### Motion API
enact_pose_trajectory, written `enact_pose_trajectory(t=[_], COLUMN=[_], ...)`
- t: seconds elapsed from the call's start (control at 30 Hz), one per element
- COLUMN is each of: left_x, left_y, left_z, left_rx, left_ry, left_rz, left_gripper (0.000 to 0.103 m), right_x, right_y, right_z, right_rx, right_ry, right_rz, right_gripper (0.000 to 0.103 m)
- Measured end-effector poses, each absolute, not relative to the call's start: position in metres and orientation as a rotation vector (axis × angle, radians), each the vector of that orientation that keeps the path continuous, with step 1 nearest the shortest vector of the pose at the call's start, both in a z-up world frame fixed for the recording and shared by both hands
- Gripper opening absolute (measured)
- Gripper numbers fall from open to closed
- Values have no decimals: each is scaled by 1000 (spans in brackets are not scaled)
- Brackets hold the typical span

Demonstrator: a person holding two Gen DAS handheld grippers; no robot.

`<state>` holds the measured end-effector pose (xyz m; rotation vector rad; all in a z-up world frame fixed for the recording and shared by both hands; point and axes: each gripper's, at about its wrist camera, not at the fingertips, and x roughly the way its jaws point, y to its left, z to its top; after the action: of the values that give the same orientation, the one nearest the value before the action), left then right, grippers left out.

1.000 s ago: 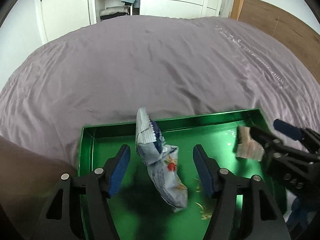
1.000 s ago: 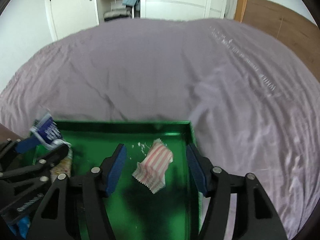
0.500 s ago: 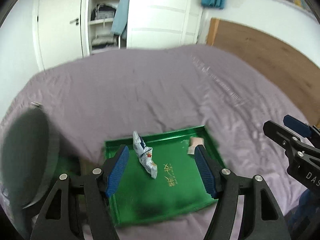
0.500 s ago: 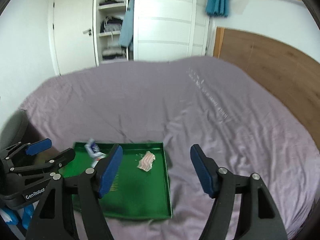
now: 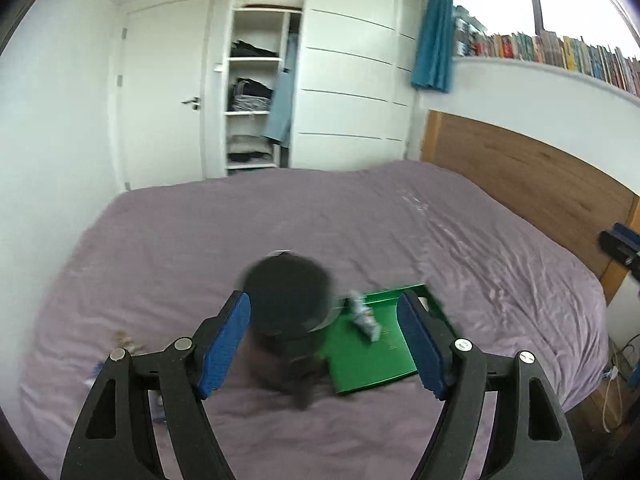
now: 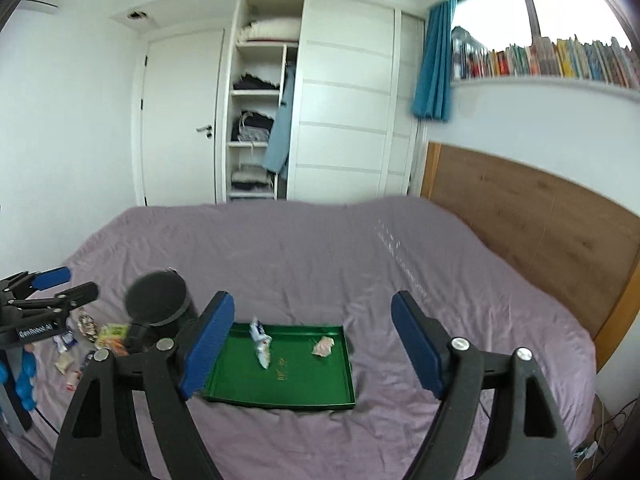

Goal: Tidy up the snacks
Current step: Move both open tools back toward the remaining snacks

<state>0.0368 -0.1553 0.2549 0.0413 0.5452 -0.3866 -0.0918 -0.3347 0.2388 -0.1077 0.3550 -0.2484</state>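
Note:
A green tray (image 6: 288, 384) lies on the purple bed; it also shows in the left wrist view (image 5: 368, 364). In it lie a white-blue snack packet (image 6: 261, 345), also in the left wrist view (image 5: 363, 317), and a striped pink packet (image 6: 323, 346). Several loose snacks (image 6: 86, 340) lie on the bed left of the tray. My left gripper (image 5: 325, 344) is open and empty, high above the bed; it also shows in the right wrist view (image 6: 66, 284). My right gripper (image 6: 310, 346) is open and empty, high above the tray.
A black cylindrical bin (image 6: 158, 306) stands left of the tray, blurred in the left wrist view (image 5: 288, 304). A wooden headboard (image 6: 536, 224) bounds the bed on the right. A wardrobe (image 6: 312, 100) and a door stand beyond the bed. Cables lie on the floor at the right (image 5: 616, 368).
Both grippers have pulled up and back, far from the tray. The two packets stay in the tray. The bin and loose snacks have come into view.

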Motion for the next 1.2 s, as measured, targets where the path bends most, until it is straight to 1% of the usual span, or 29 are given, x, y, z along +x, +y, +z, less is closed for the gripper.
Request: enact_pose_trajectory(t=[0.17,0.33,0.43,0.63,0.77,1.2], left_x=[16,3,-4,-21,-19,22], left_y=[-59,28,69,117,135,159], left_z=[263,258,246,210,176,61], left_rx=[79,65,39,23,-9,-40], left_ry=[509,494,506,531,584,785], left_rz=[-256,-107,-46,42,57,49], left_gripper=[71,71,71,71,71,71], right_x=[-118,-125,-128,-126,-100,0], right_y=[-291,-248,-219,-173,-141,-44], right_z=[255,253,243,214,182,23], right_rx=[-111,-90,-63,-23,-11,-12], right_ry=[299,250,223,206,289,671], right_rz=[-190,-94,-48,4,84,210], right_gripper=[103,103,103,103,103,103])
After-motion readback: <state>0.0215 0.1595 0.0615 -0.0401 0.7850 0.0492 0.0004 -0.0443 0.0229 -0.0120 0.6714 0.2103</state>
